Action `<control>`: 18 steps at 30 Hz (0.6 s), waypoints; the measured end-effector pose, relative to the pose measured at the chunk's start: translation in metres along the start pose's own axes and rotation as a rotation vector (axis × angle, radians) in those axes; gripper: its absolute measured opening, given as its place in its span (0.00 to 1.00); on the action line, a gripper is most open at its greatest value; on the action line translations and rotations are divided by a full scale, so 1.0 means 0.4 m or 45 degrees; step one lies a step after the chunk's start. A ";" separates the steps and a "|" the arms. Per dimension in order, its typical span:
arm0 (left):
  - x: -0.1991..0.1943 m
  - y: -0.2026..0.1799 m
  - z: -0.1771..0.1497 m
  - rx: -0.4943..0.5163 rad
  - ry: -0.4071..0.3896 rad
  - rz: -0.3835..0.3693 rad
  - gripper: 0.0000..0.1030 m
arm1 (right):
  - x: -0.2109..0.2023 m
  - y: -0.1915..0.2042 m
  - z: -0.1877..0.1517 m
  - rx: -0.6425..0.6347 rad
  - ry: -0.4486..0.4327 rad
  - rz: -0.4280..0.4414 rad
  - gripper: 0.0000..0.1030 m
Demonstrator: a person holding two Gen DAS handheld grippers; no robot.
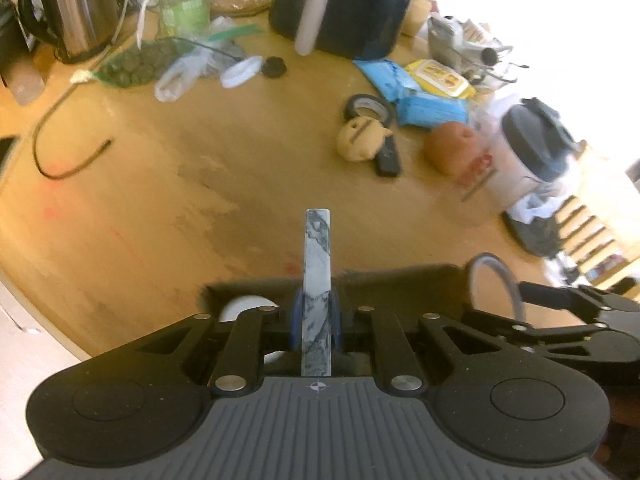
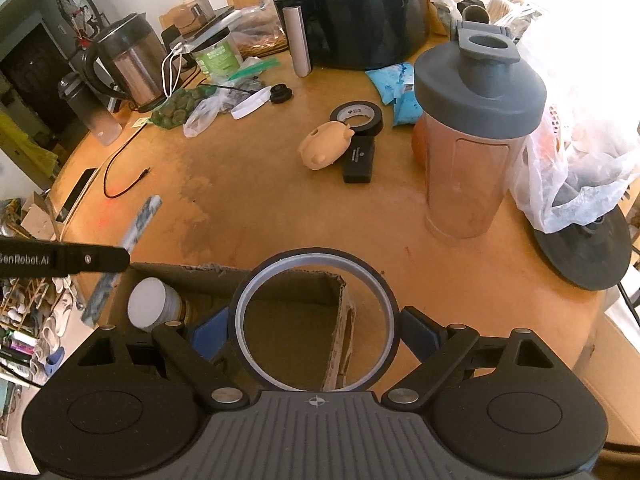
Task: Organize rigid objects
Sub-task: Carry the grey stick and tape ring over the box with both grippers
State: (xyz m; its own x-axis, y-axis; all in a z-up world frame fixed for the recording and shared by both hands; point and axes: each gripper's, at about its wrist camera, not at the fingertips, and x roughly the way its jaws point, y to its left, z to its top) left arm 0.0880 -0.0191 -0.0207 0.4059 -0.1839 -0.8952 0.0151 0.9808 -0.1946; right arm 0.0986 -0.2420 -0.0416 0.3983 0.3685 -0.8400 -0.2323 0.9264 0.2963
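The left tongs [image 1: 316,316] are clenched on a marble-patterned slab [image 1: 317,280] standing on edge above the cardboard box [image 2: 288,280]. The right tongs [image 2: 316,320] grasp a dark ring [image 2: 390,312] over the same box, which holds a white-lidded jar [image 2: 150,304] on the worktop [image 2: 260,200].

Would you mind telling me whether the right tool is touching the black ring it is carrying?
Touching. In the right wrist view, the right tool has its blue pads pressed against both outer sides of the black ring, gripping it above the cardboard box.

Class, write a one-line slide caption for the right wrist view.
Right gripper holds a ring above the cardboard box.
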 end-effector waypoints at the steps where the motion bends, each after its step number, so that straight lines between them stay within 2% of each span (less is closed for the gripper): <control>1: -0.004 -0.004 -0.007 -0.007 -0.005 -0.049 0.16 | -0.002 0.000 -0.002 -0.002 -0.001 0.003 0.89; 5: -0.020 -0.018 -0.027 -0.012 -0.017 -0.132 0.22 | -0.010 -0.003 -0.009 -0.005 -0.003 0.010 0.89; 7: -0.031 -0.023 -0.038 -0.011 -0.038 -0.136 0.33 | -0.012 -0.006 -0.012 -0.008 -0.003 0.014 0.89; 10: -0.039 -0.022 -0.051 -0.013 -0.060 -0.093 0.44 | -0.015 -0.006 -0.017 -0.007 -0.003 0.018 0.89; 18: -0.053 -0.008 -0.072 -0.005 -0.081 0.021 0.44 | -0.012 0.011 -0.036 -0.025 0.015 0.037 0.89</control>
State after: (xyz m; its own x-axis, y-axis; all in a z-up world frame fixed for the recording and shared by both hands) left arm 0.0531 -0.0202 -0.0124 0.4634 -0.1632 -0.8710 0.0042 0.9833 -0.1820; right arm 0.0829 -0.2407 -0.0426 0.3807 0.3943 -0.8364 -0.2611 0.9136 0.3118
